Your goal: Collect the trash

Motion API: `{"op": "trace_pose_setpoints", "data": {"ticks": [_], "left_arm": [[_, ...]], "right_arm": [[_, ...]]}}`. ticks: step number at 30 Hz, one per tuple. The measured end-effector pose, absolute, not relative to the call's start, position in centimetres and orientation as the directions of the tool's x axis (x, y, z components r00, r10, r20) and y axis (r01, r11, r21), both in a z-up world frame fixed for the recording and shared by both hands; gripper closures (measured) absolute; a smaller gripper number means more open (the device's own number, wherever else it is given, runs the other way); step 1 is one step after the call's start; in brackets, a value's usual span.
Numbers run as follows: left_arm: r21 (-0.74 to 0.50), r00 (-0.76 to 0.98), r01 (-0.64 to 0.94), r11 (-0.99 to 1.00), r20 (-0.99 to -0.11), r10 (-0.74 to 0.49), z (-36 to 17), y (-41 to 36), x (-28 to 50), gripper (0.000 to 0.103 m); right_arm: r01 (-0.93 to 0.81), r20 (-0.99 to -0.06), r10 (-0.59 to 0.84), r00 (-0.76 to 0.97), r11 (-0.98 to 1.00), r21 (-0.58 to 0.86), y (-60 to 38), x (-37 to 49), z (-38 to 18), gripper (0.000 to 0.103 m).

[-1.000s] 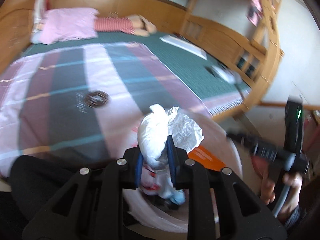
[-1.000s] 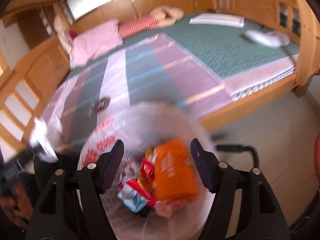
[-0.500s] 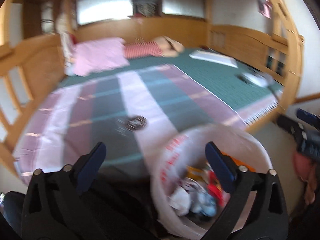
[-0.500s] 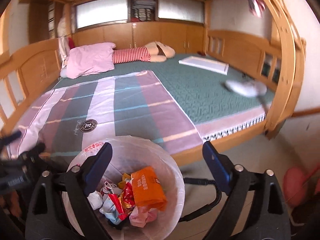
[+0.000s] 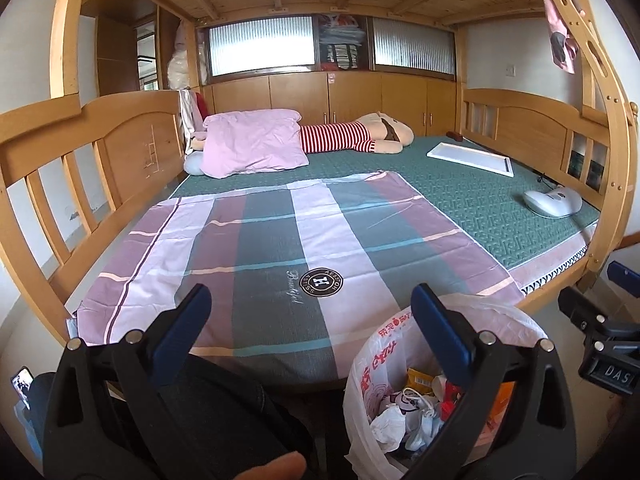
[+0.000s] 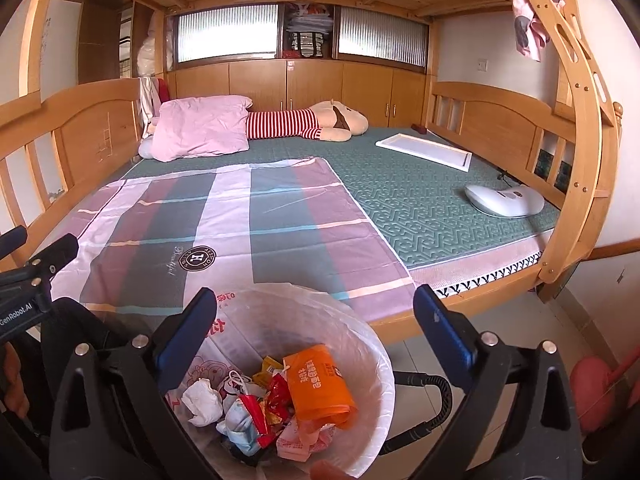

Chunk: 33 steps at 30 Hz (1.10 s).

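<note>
A bin lined with a white printed plastic bag stands on the floor at the foot of the bed, also low right in the left wrist view as the bag. Inside lie an orange packet, a crumpled white wad and several red wrappers. My right gripper hangs above the bin, its jaws opening, nothing between them. My left gripper stands open and empty over the bed's edge, left of the bin.
The bed carries a checked pink-and-grey sheet, a pink pillow, a striped plush toy, a white board and a white device. Wooden rails frame the bed. A dark trouser leg is beside the bin; a black cable lies on the floor.
The left gripper let go of the white wad, which now lies in the bin, and its jaws spread wide. The right jaws widened too. Both grippers rose and tilted up toward the bed.
</note>
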<state>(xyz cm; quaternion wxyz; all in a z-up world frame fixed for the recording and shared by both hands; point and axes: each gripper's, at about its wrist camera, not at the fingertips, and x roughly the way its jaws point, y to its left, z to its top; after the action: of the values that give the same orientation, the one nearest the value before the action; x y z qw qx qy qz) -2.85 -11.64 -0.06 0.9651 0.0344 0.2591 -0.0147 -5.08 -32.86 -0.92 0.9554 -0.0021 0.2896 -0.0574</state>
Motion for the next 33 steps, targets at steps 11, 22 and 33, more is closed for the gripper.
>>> {"op": "trace_pose_setpoints", "data": {"ticks": [11,22,33], "left_arm": [[0.042,0.856,0.045,0.998,-0.517,-0.017,-0.19,-11.49,-3.06,0.004],[0.04,0.851,0.045,0.998,-0.525,-0.017,-0.32,-11.81,-2.94,0.004],[0.037,0.847,0.045,0.998,-0.532,-0.018,-0.42,-12.01,-2.9,0.004]], "right_arm": [[0.108,-0.559,-0.11,0.822,0.993,-0.036,-32.55,-5.0,-1.15,0.006],[0.105,-0.561,-0.104,0.821,0.994,-0.031,-32.58,-4.57,-1.31,0.006],[0.109,-0.561,-0.108,0.821,0.994,-0.032,-32.38,-4.61,-1.36,0.006]]}}
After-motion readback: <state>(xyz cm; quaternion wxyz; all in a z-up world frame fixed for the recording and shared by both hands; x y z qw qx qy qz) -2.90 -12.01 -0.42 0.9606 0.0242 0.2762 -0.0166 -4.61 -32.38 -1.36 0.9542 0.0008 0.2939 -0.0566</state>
